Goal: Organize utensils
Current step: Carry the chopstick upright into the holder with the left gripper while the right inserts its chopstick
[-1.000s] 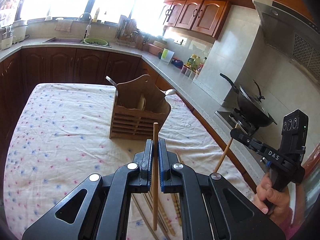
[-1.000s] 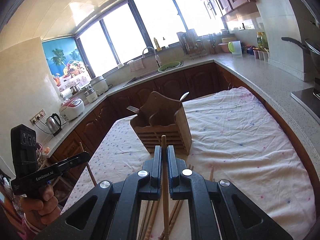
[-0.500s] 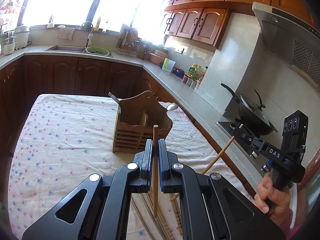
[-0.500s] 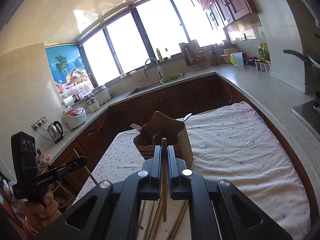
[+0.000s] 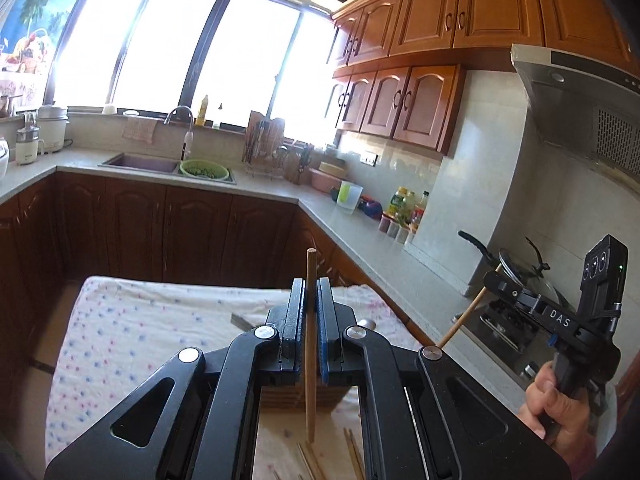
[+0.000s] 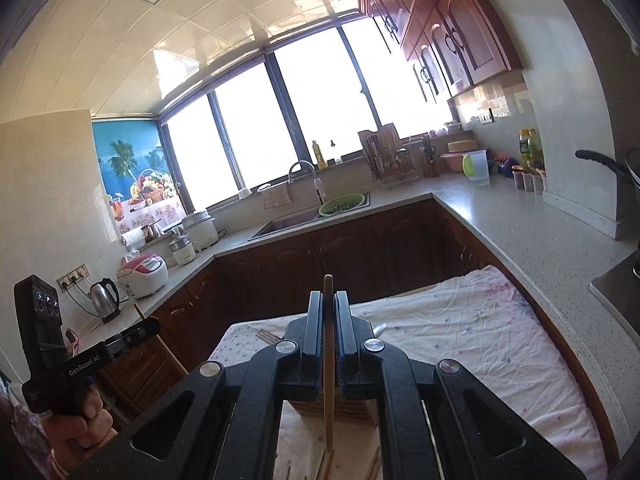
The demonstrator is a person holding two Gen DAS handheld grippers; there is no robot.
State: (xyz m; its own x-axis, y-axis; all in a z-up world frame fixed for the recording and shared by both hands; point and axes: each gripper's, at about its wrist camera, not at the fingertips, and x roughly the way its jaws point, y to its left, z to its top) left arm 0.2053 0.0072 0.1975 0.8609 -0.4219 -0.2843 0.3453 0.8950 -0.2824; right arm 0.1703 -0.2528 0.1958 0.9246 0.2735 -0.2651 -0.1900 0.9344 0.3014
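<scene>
My left gripper point(image 5: 309, 292) is shut on a wooden chopstick point(image 5: 310, 344) that stands upright between its jaws. My right gripper point(image 6: 328, 304) is shut on another wooden chopstick point(image 6: 328, 364), also upright. The wooden utensil holder point(image 5: 288, 394) sits on the floral tablecloth below both grippers, mostly hidden behind the gripper bodies; its slatted side shows in the right wrist view point(image 6: 332, 408). Several loose chopsticks point(image 5: 352, 456) lie on the cloth near the front. The right gripper also shows in the left wrist view point(image 5: 490, 278), the left gripper in the right wrist view point(image 6: 150, 326).
The table with floral cloth point(image 6: 480, 332) is ringed by a kitchen counter point(image 5: 360, 236) with a sink, green colander point(image 5: 204, 169), bottles and a wok on the stove point(image 5: 516, 268). A kettle point(image 6: 105, 298) and rice cooker point(image 6: 146, 274) stand at left.
Both grippers have risen and tilted up with their chopsticks. The utensil holder has dropped out of open view and now lies beneath the gripper bodies.
</scene>
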